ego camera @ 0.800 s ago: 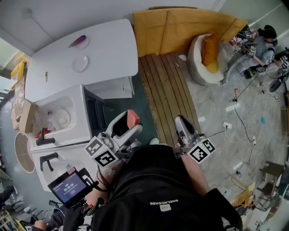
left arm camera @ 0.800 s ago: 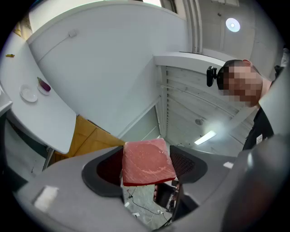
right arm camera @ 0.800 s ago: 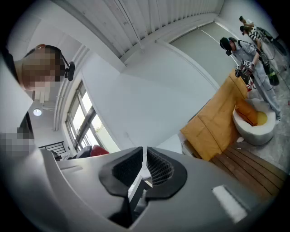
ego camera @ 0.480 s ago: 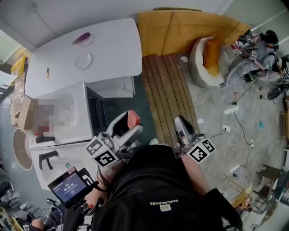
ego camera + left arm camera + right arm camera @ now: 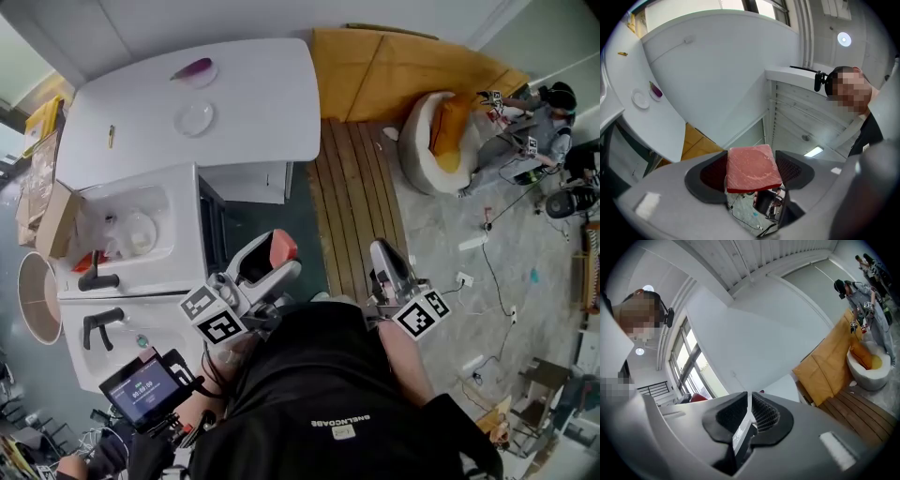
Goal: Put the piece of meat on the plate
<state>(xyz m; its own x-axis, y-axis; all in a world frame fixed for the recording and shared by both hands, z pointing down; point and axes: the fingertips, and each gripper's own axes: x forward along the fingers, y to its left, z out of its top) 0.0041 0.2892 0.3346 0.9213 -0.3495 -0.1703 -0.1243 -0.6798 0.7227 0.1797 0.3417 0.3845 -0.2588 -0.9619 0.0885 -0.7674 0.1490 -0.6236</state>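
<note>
With the meat [image 5: 753, 167] clamped btw. the left gripper's [image 5: 267, 261] jaws, well apart from the empty plate [image 5: 195, 119] on the white counter [image 5: 262, 94], we should carry it level w/o squeezing harder, right gripper [image 5: 386, 264] closed & empty.

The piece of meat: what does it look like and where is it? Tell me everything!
The piece of meat is a flat, squarish red slab with faint pale marbling on top and a darker edge; it looks smooth and firm. It lies roughly level, squeezed on two sides between the black ridged pads of the left claw, held in the air, away from the white table. Nothing else touches it, and it is not on the empty plate yet.
</note>
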